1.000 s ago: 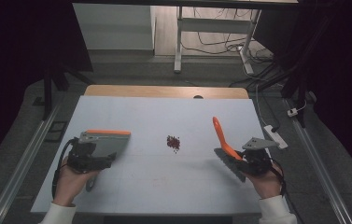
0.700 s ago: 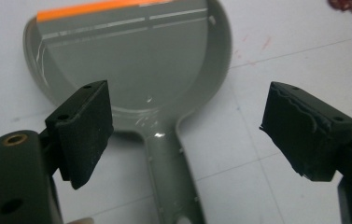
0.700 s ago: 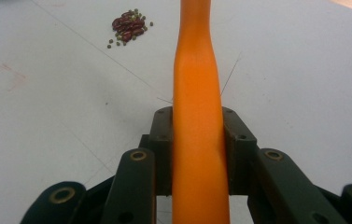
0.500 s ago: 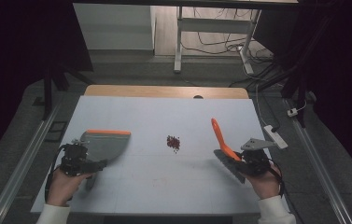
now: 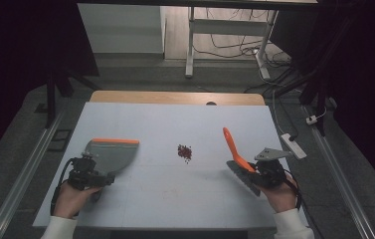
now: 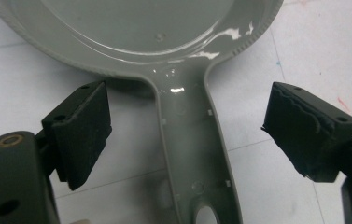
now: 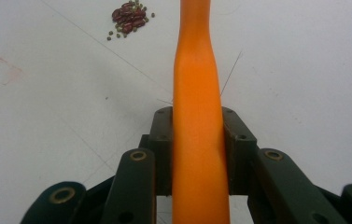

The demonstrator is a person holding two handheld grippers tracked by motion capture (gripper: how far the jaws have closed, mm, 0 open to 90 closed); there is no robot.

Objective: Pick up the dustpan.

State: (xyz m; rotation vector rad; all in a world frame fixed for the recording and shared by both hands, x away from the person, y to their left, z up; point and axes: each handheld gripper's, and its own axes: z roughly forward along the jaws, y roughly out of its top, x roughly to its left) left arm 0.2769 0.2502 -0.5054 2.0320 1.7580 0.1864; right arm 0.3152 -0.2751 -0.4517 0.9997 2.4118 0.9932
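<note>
Toward the lower left of the high view, the left tongs (image 5: 100,178) are standing wide apart, their jaws flanking the handle of the grey dustpan (image 6: 164,42) without touching it. The dustpan is lying flat on the white tabletop (image 5: 175,119), its orange lip facing the frame's top. At lower right, the right tongs (image 5: 247,167) are clamping the orange brush (image 7: 196,116) handle, which is tilting up toward the middle. A small heap of red beans (image 5: 184,152) is sitting between both tools, nothing blocking it
</note>
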